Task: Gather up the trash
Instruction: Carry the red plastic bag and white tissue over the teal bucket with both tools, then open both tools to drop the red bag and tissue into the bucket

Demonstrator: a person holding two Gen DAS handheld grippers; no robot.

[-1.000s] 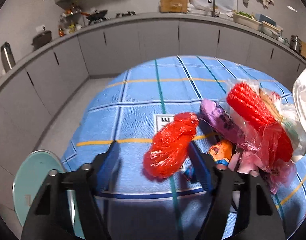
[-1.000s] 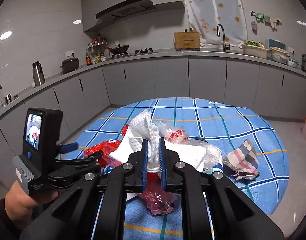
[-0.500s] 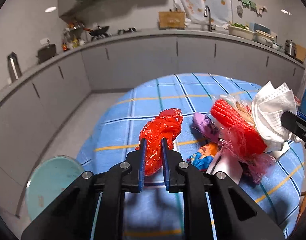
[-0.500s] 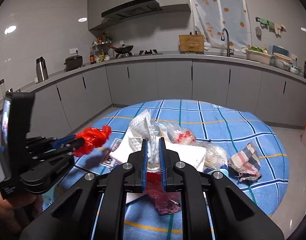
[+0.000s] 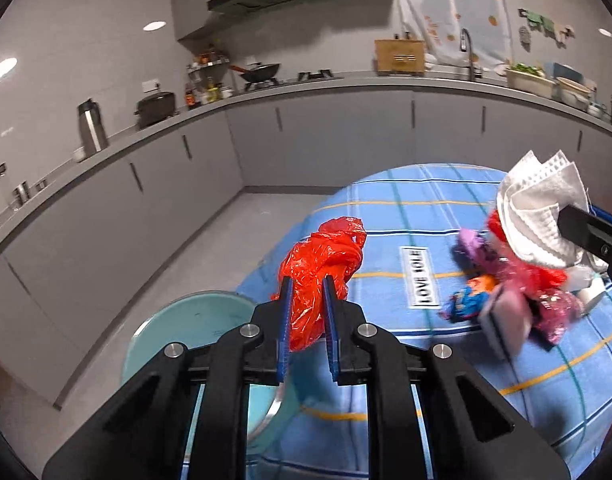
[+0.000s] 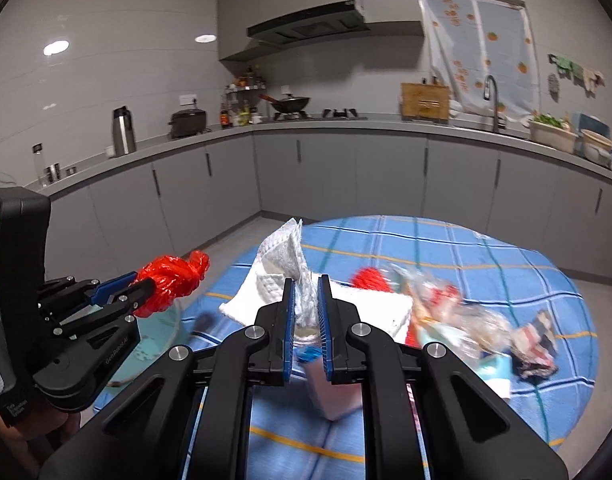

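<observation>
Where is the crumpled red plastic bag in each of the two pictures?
Left wrist view: the red plastic bag sits at centre, clamped in the left gripper.
Right wrist view: the bag is at the left, off the table.
Shared landmark: the white paper towel held by the right gripper.

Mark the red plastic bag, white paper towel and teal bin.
red plastic bag [image 5: 326, 256], left wrist view, crumpled middle
white paper towel [image 5: 538, 216], left wrist view, folded front
teal bin [image 5: 186, 320], left wrist view, inner wall

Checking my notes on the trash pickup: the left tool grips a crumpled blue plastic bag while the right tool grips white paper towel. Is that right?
Not quite: the plastic bag in the left tool is red, not blue, as the left wrist view shows. The right tool does grip white paper towel.
</observation>
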